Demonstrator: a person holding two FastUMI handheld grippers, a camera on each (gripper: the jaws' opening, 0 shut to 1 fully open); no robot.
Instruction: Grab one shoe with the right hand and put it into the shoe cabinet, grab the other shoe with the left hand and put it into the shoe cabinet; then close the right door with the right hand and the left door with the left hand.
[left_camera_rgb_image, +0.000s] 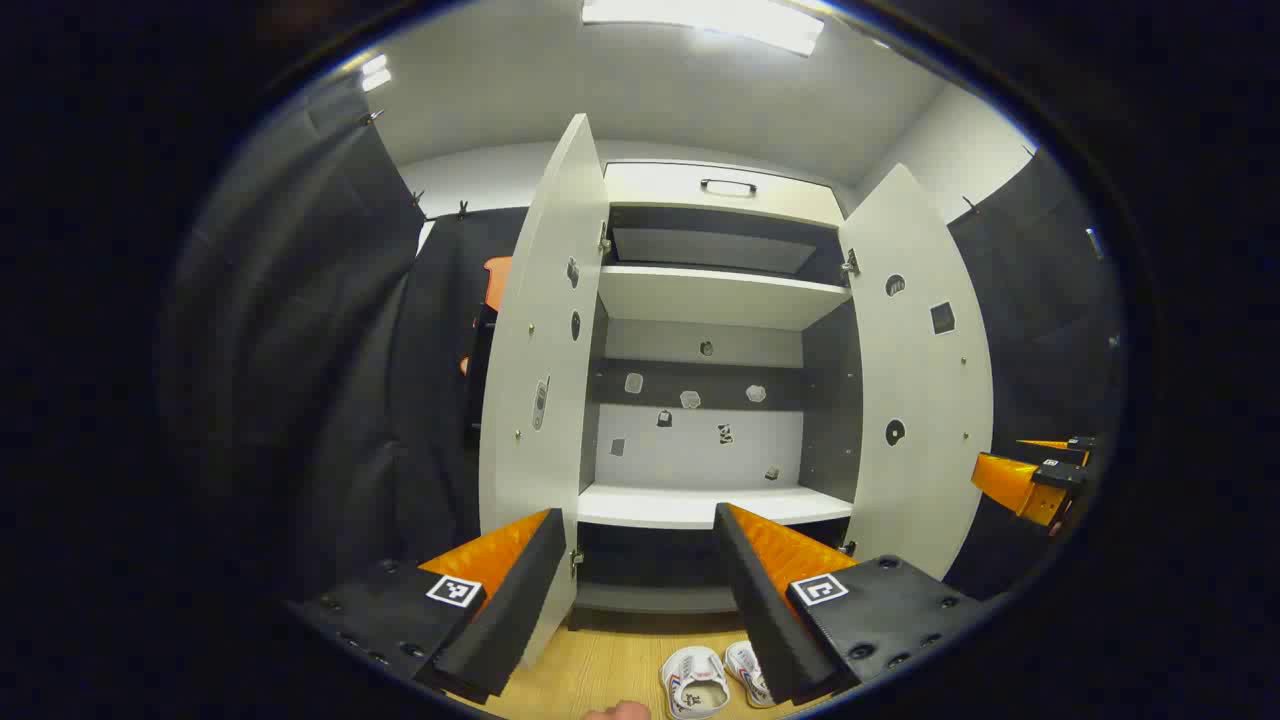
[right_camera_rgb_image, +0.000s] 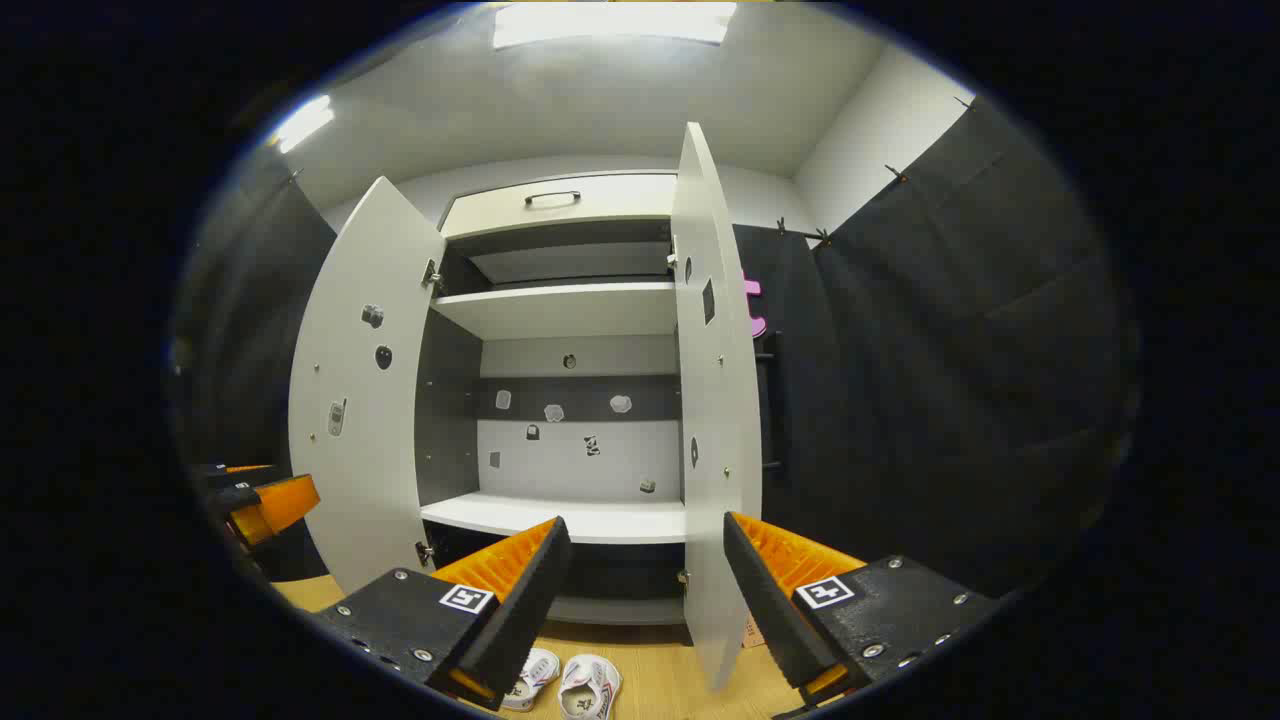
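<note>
A tall white shoe cabinet (left_camera_rgb_image: 700, 300) (right_camera_rgb_image: 570, 310) stands ahead with both doors swung wide: left door (left_camera_rgb_image: 540, 330) (right_camera_rgb_image: 360, 390), right door (left_camera_rgb_image: 920, 380) (right_camera_rgb_image: 712, 400). Its shelves hold nothing; the middle shelf (left_camera_rgb_image: 700, 505) (right_camera_rgb_image: 560, 518) is level with my fingers. Two white shoes with red and blue trim (left_camera_rgb_image: 697, 682) (right_camera_rgb_image: 588, 688) lie side by side on the wooden floor in front of the cabinet, low between the fingers. My left gripper (left_camera_rgb_image: 640, 590) is open and holds nothing. My right gripper (right_camera_rgb_image: 640, 600) is open too, and appears at the left gripper view's right edge (left_camera_rgb_image: 1035, 480).
Black cloth walls close in on both sides. The light wooden floor (left_camera_rgb_image: 600, 670) runs to the cabinet's foot. A closed drawer with a handle (left_camera_rgb_image: 727, 186) tops the cabinet. The left gripper (right_camera_rgb_image: 255, 495) shows far left in the right gripper view. A fingertip (left_camera_rgb_image: 618, 711) shows at the bottom edge.
</note>
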